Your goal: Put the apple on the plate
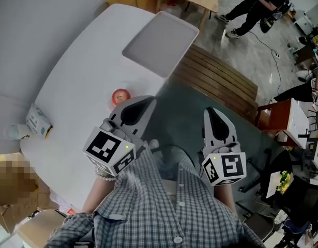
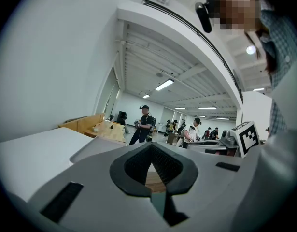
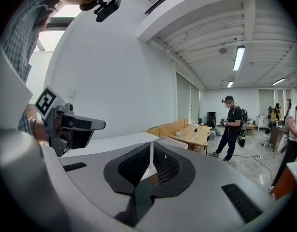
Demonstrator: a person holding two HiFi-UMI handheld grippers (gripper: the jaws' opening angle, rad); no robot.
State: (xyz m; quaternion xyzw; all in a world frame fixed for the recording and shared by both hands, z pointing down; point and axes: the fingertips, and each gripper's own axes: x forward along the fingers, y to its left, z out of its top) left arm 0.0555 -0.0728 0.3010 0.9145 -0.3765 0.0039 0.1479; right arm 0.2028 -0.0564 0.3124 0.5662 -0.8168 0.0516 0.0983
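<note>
A red apple (image 1: pixel 120 96) lies on the white table (image 1: pixel 81 71), just left of my left gripper (image 1: pixel 148 102). Farther along the table rests the plate, a grey rectangular tray (image 1: pixel 160 37) with nothing on it; its edge also shows in the left gripper view as the tray (image 2: pixel 97 149). My left gripper (image 2: pixel 152 149) is shut and holds nothing, hovering by the table's near edge. The right gripper (image 1: pixel 211 111) is off the table over the floor; this right gripper (image 3: pixel 151 146) is shut and empty too. Neither gripper view shows the apple.
A small carton (image 1: pixel 39 121) and a white object (image 1: pixel 14 132) sit at the table's left end. A slatted wooden bench (image 1: pixel 221 81) runs beside the table on the right. A person (image 1: pixel 257 4) stands farther off, and chairs and boxes (image 1: pixel 296 120) crowd the right side.
</note>
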